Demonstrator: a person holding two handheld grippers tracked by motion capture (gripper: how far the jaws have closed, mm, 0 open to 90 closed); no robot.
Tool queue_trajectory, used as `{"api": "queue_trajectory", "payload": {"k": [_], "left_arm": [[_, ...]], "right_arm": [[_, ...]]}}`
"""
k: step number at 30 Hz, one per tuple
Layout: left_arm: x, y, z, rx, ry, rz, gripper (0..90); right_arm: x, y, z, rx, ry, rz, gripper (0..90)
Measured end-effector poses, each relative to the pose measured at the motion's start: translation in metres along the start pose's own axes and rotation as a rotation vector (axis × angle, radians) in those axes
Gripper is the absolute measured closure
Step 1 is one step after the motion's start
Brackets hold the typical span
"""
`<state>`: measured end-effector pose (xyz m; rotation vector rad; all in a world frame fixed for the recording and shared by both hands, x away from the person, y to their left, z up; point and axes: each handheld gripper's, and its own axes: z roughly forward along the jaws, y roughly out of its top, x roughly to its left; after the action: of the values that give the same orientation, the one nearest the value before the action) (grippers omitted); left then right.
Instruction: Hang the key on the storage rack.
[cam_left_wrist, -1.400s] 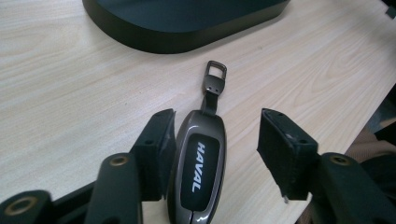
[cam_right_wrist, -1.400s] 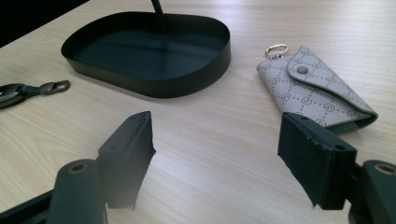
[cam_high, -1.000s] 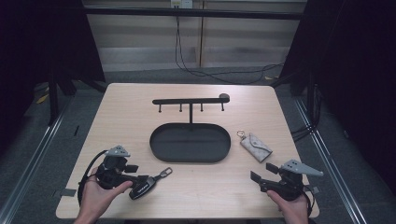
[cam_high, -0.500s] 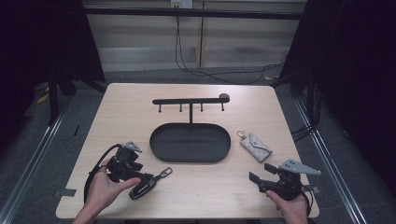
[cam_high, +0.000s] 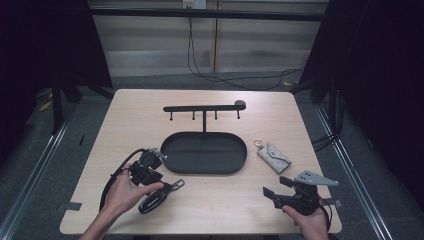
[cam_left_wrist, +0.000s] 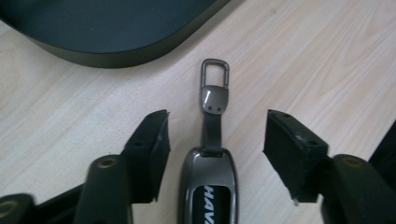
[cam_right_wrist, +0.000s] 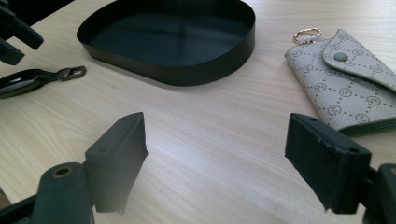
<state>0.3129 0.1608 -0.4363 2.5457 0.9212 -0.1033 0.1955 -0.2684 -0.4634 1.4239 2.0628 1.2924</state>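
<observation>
In the left gripper view the lower part of the car key (cam_left_wrist: 208, 186) is cut off by the frame's bottom edge, so the white lettering on its dark glossy inset reads only in part. The key has a smooth grey metallic shell, a short dark strap and a rectangular metal clip (cam_left_wrist: 215, 77) at the far end. It lies flat on the pale wood-grain surface (cam_left_wrist: 327, 60), between the spread jaws of the left gripper (cam_left_wrist: 215, 140), which stand wide apart and touch nothing. Just beyond the clip, the curved wall of the matte black oval tray (cam_left_wrist: 116, 28) is cropped by the top edge.

In the high view the left hand (cam_high: 125, 192) covers part of the left gripper (cam_high: 145, 167), and the key (cam_high: 155, 198) shows beside it as a small dark shape near the front edge of the surface (cam_high: 130, 115). The tray (cam_high: 204, 152) sits at the centre, with a thin black rack (cam_high: 204, 108) carrying four small pegs behind it.

The right gripper (cam_right_wrist: 219, 158) has its jaws wide open and empty over bare wood; their inner faces are ridged black pads. A grey key pouch (cam_right_wrist: 355, 79) with a repeating printed pattern, a snap flap and a gold ring lies to the right, partly cut off by the frame edge. In the high view the right gripper (cam_high: 280, 190) rests near the front right corner, well apart from the pouch (cam_high: 273, 156).
</observation>
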Motion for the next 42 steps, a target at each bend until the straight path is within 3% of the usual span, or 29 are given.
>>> {"api": "queue_trajectory", "payload": {"k": [2, 9, 22, 23, 28, 34, 38, 42], "left_arm": [[-0.001, 0.004, 0.003, 0.028, 0.011, 0.019, 48.6], [-0.002, 0.017, 0.015, 0.105, 0.001, 0.082, 48.6], [-0.006, 0.031, 0.034, 0.216, 0.018, 0.116, 59.9], [-0.008, 0.032, 0.035, 0.205, 0.026, 0.116, 60.8], [-0.008, 0.034, 0.042, 0.244, 0.010, 0.124, 63.9], [-0.007, 0.036, 0.047, 0.241, 0.004, 0.139, 67.0], [-0.008, 0.037, 0.049, 0.245, 0.015, 0.151, 67.8], [-0.011, 0.038, 0.050, 0.256, 0.036, 0.170, 69.3]], "right_arm": [[0.000, 0.000, 0.000, -0.001, 0.001, -0.002, 18.6], [-0.002, 0.000, 0.001, 0.010, 0.002, 0.014, 16.1], [-0.003, -0.001, 0.003, 0.027, 0.010, 0.029, 16.9], [-0.004, -0.001, 0.003, 0.029, 0.010, 0.033, 16.9], [-0.004, -0.001, 0.003, 0.037, 0.012, 0.032, 16.9], [-0.006, -0.002, 0.004, 0.040, 0.018, 0.052, 16.9], [-0.009, -0.001, 0.003, 0.036, 0.026, 0.087, 16.9], [-0.008, -0.001, 0.004, 0.044, 0.024, 0.074, 16.9]]}}
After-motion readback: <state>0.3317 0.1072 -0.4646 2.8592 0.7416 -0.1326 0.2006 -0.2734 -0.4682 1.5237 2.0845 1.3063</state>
